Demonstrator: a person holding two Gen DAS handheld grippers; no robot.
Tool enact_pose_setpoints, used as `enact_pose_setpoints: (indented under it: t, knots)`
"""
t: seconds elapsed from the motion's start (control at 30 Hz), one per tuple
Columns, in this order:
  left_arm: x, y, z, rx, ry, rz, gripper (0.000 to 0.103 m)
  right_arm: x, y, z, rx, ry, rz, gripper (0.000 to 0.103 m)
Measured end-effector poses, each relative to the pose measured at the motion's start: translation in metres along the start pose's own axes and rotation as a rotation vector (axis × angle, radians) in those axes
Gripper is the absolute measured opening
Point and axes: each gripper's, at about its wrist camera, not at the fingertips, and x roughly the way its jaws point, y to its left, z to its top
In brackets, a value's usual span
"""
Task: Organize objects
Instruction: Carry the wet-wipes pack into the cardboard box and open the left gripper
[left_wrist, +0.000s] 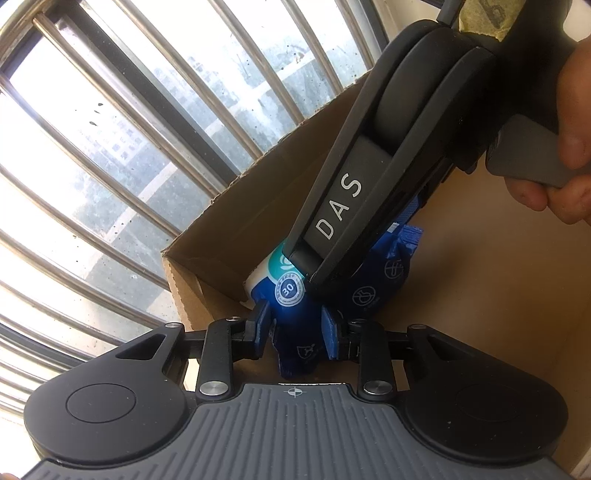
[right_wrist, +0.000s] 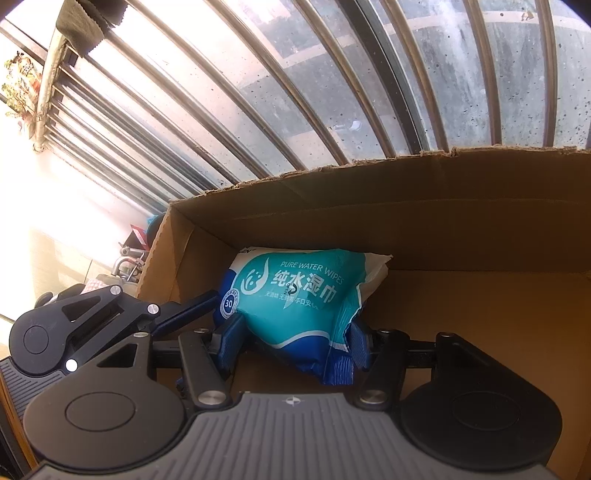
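A teal and blue pack of wet wipes (right_wrist: 295, 295) sits inside a brown cardboard box (right_wrist: 443, 221) against its far left corner. My right gripper (right_wrist: 293, 343) is shut on the pack's near blue end, with blue fingers (right_wrist: 231, 339) on each side. My left gripper (left_wrist: 297, 328) is also shut on the pack (left_wrist: 291, 291), pinching its blue end. In the left wrist view the right gripper's black body (left_wrist: 369, 177) reaches down over the pack and hides most of it. In the right wrist view the left gripper (right_wrist: 92, 321) shows at the left.
The box (left_wrist: 229, 229) stands before a window with metal bars (right_wrist: 295, 92). Its torn upper edge (right_wrist: 369, 162) runs across the back. Box floor (right_wrist: 480, 314) lies to the right of the pack. Small metal items (right_wrist: 129, 258) sit outside the box at left.
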Motion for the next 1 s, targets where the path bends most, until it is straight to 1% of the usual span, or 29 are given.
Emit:
enact_pose_setpoints:
  t: [0.1,0.2,0.37,0.43,0.53,0.57,0.6,0.67,0.77,0.83,0.9,1.0]
  knots:
    - [-0.006,0.001,-0.004,-0.021,-0.007,0.002,0.031,0.0,0.003,0.0,-0.016,-0.005,-0.017,0.063]
    - [-0.018,0.001,-0.009,-0.049,-0.027,-0.013,0.032,-0.001,0.008,-0.001,-0.035,-0.017,-0.058,0.07]
    - [-0.043,-0.004,-0.016,-0.037,-0.043,-0.001,0.034,-0.014,0.023,-0.006,-0.126,-0.072,-0.16,0.082]
    - [-0.056,-0.007,-0.02,-0.037,-0.051,0.003,0.035,-0.021,0.026,-0.006,-0.128,-0.086,-0.182,0.082]
    - [-0.078,-0.013,-0.028,-0.043,-0.066,0.003,0.036,-0.037,0.027,-0.009,-0.1,-0.11,-0.183,0.082]
    - [-0.079,-0.008,-0.025,-0.05,-0.072,0.003,0.036,-0.043,0.028,-0.01,-0.095,-0.118,-0.182,0.082]
    - [-0.083,-0.009,-0.021,-0.055,-0.083,0.004,0.036,-0.052,0.028,-0.014,-0.09,-0.139,-0.181,0.082]
    - [-0.096,-0.007,-0.031,-0.068,-0.107,-0.002,0.039,-0.071,0.03,-0.021,-0.081,-0.177,-0.188,0.082]
    - [-0.113,-0.008,-0.036,-0.088,-0.136,-0.013,0.042,-0.098,0.035,-0.036,-0.084,-0.2,-0.187,0.082]
    - [-0.118,-0.019,-0.044,-0.101,-0.159,-0.017,0.043,-0.114,0.039,-0.047,-0.094,-0.215,-0.185,0.082]
    - [-0.129,-0.022,-0.048,-0.129,-0.192,-0.036,0.044,-0.134,0.044,-0.06,-0.115,-0.237,-0.184,0.082]
    - [-0.151,-0.031,-0.058,-0.147,-0.218,-0.067,0.046,-0.154,0.049,-0.078,-0.148,-0.243,-0.183,0.082]
